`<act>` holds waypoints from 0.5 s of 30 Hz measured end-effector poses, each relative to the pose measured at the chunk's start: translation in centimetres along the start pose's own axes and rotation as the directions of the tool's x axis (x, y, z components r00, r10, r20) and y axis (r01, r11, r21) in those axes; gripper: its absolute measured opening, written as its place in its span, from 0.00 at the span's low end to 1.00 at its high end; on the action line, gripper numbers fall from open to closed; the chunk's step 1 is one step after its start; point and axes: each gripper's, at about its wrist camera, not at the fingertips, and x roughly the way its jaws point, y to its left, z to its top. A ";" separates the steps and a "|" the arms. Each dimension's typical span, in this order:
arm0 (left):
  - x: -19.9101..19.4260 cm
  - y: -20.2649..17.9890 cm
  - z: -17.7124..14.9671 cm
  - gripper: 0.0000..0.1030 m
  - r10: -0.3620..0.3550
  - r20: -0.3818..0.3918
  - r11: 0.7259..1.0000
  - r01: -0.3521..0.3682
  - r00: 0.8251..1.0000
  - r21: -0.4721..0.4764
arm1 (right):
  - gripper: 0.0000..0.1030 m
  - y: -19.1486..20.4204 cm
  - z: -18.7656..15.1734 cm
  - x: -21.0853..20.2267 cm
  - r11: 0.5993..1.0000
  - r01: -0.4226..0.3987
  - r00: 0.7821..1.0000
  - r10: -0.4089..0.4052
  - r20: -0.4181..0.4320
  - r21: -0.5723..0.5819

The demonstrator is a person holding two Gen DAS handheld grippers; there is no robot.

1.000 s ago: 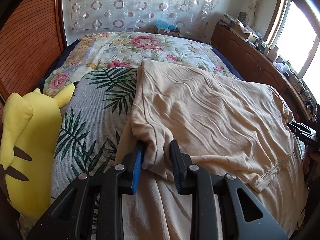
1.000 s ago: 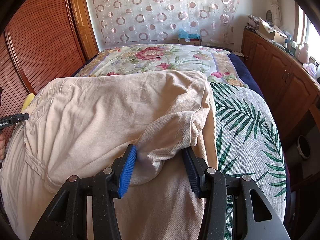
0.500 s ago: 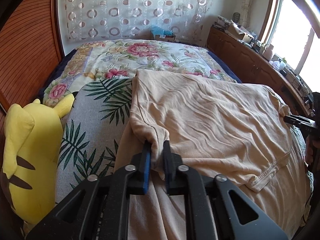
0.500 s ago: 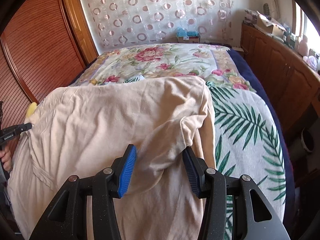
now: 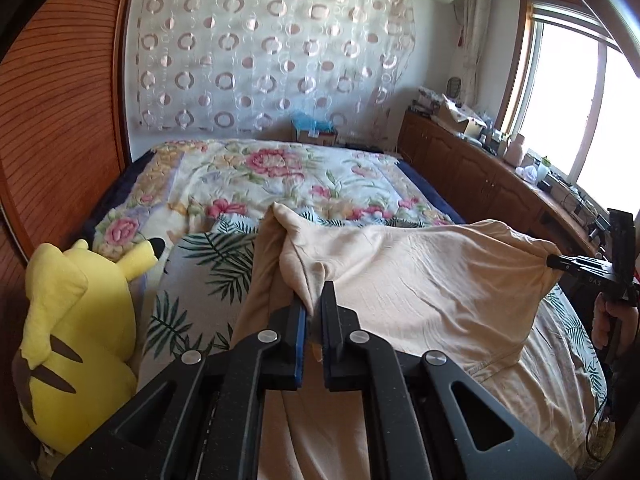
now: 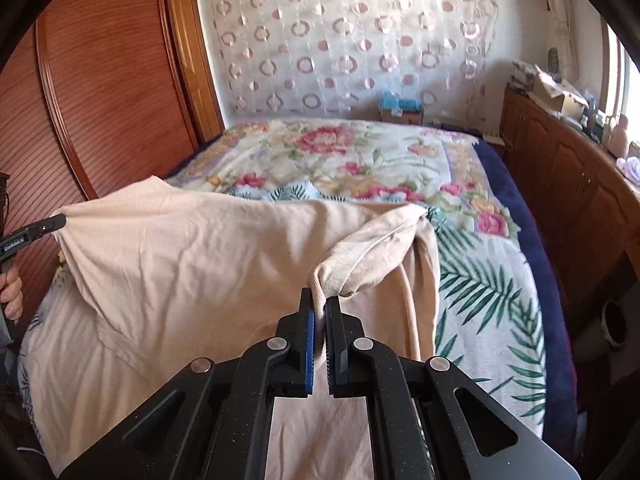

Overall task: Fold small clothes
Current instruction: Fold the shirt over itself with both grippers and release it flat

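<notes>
Already mid-fold: beige shirt [image 5: 420,280] on bed [image 5: 280,172], near edge lifted off palm-print blanket [image 6: 492,280], far part at 12 o'clock lying flat. Left hand-held gripper [image 5: 314,304] clenched on one shirt corner; right hand-held gripper [image 6: 320,308] has just snapped closed on other corner, cloth pinched between jaws. Judgement: first fold barely begun; carry-over, flattening, further folds all left. Yellow plush toy [image 5: 72,340] at 9 o'clock. Writing: "GenRobot.AI" on gripper at left edge of right view; "DAS" on gripper at right edge of left view.

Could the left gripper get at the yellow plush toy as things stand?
Probably not yet: the left gripper is shut on the beige shirt. The yellow plush toy sits close on its left with nothing between, so it must let go first.
</notes>
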 end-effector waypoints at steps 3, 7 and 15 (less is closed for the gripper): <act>-1.3 0.0 -0.6 0.07 0.000 0.017 1.000 0.000 1.000 0.000 | 0.04 0.0 -0.6 -2.4 1.000 -0.008 0.999 0.008 0.043 0.000; -2.9 0.0 -1.7 0.07 0.004 0.027 1.000 -0.003 1.000 -0.005 | 0.04 0.2 -2.4 -4.6 1.000 -0.008 0.998 0.007 0.068 0.002; -7.2 0.2 -4.3 0.07 0.008 0.051 1.000 -0.008 0.999 -0.013 | 0.04 0.8 -6.6 -8.5 1.000 -0.006 0.996 0.005 0.088 0.005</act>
